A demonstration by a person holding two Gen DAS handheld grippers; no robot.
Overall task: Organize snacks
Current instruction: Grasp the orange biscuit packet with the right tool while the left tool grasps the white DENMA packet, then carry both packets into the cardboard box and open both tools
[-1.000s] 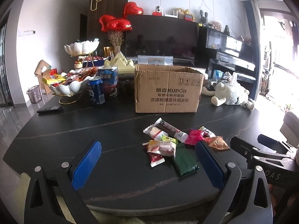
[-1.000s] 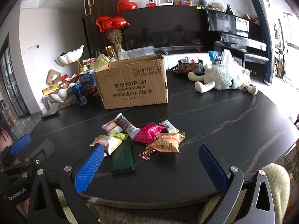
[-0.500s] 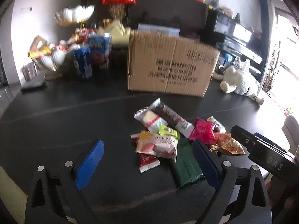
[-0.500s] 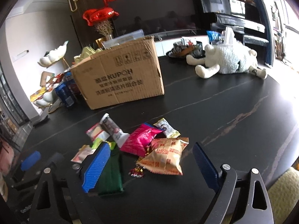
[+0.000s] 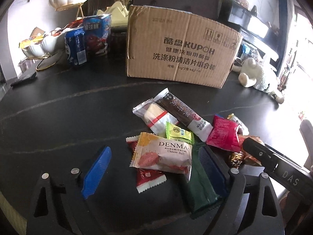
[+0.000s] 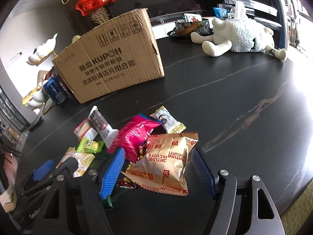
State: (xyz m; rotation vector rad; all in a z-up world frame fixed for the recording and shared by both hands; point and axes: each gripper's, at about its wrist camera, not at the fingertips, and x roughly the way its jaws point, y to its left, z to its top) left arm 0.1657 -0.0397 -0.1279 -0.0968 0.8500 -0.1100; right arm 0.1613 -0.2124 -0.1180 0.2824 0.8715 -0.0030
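Observation:
A pile of snack packets lies on the black table in front of a cardboard box, which also shows in the right wrist view. My left gripper is open, its jaws on either side of a white and pink Cheese Ball packet, with a dark green packet under its right finger. My right gripper is open around a gold Fortune Biscuits packet. A pink packet lies just beyond it. Neither gripper holds anything.
A blue can and a blue snack box stand left of the cardboard box by a white shell-shaped bowl. A white plush toy lies at the far right. A remote lies at the left edge.
Both grippers have moved forward and down over the table to the snack pile. The left now straddles the Cheese Ball packet, the right the gold biscuit packet. Both stay open.

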